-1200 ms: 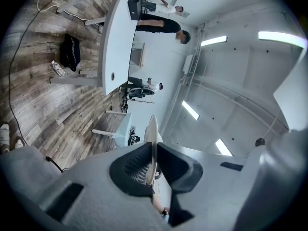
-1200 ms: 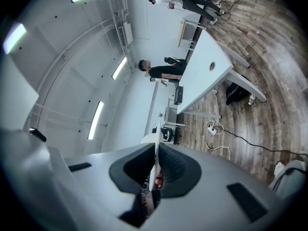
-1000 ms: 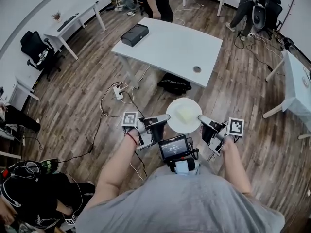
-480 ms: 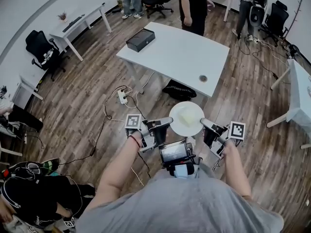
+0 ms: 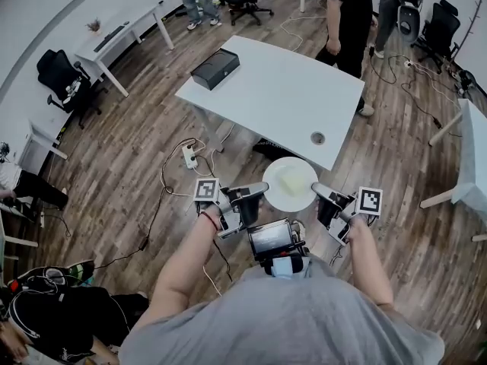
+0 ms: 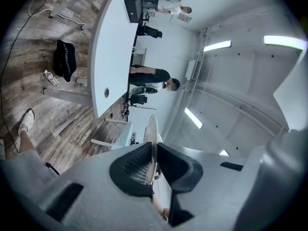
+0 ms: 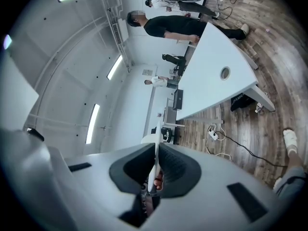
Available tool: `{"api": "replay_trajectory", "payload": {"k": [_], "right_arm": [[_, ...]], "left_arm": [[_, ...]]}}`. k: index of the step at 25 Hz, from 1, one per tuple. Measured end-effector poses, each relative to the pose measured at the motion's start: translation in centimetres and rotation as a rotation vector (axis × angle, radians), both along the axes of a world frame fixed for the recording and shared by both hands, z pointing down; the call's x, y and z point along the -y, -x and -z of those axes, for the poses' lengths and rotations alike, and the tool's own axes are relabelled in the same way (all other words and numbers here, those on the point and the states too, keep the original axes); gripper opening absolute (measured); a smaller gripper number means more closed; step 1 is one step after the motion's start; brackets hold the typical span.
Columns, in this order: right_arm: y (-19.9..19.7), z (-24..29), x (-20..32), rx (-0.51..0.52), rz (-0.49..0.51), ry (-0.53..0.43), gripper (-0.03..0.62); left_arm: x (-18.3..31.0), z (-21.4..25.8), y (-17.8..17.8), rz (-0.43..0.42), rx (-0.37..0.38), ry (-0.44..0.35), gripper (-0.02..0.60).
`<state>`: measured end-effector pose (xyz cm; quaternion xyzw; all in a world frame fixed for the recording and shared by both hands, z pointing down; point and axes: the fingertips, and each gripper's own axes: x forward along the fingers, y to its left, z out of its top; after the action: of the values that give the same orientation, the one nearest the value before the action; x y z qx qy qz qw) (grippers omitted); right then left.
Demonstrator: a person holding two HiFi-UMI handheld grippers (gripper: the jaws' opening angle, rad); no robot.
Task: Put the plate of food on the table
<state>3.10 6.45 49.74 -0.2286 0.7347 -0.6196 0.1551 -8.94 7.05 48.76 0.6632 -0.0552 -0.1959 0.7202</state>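
- While the plate (image 5: 290, 183) hangs in the air in front of the near edge of the white table (image 5: 281, 90), not yet set down, it is carried by its rim alone.
- The left gripper (image 5: 261, 190) is pinched almost fully closed on the plate's left edge, and the right gripper (image 5: 316, 190) is clamped the same way on the opposite edge.
- Both gripper views show the thin rim edge-on between the dark pads, with only a narrow strip of it inside each bite.
- A pale block of food (image 5: 291, 179) lies loose near the middle of the plate. If one gripper dips or rises against the other, the plate would likely tilt and the food could slide off.
- With so little rim held, pulling the grippers apart or twisting them unevenly could let one edge slip free, and the plate would drop to the wooden floor.
- Coming in too low could knock the plate's underside on the table edge and jolt it out of the pads.
- A round hole (image 5: 318, 138) sits in the tabletop near that edge, so a plate set half over it may rest unevenly.
- A person (image 5: 350, 14) stands at the far side and a black box (image 5: 215, 68) lies well apart, so neither seems in the way.
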Motion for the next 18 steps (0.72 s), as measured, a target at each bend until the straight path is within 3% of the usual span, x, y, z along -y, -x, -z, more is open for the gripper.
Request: {"api": "replay_trajectory", "payload": {"k": [7,13,18], "right_arm": [[-1.1,0.3,6.0,-0.004,0.007,0.010,0.043],[-6.1,1.0,17.6,0.011,0.044,0.018,0.043],[-6.4,1.1,18.9,-0.007,0.063,0.015,0.043]], "left_arm": [[6.0,0.1,-0.9,0.006,0.015,0.001,0.032],[17.1,0.9,-6.1,0.040,0.029,0.013,0.032],[18.3,0.6,-6.4,0.061,0.027,0.012,0.032]]}}
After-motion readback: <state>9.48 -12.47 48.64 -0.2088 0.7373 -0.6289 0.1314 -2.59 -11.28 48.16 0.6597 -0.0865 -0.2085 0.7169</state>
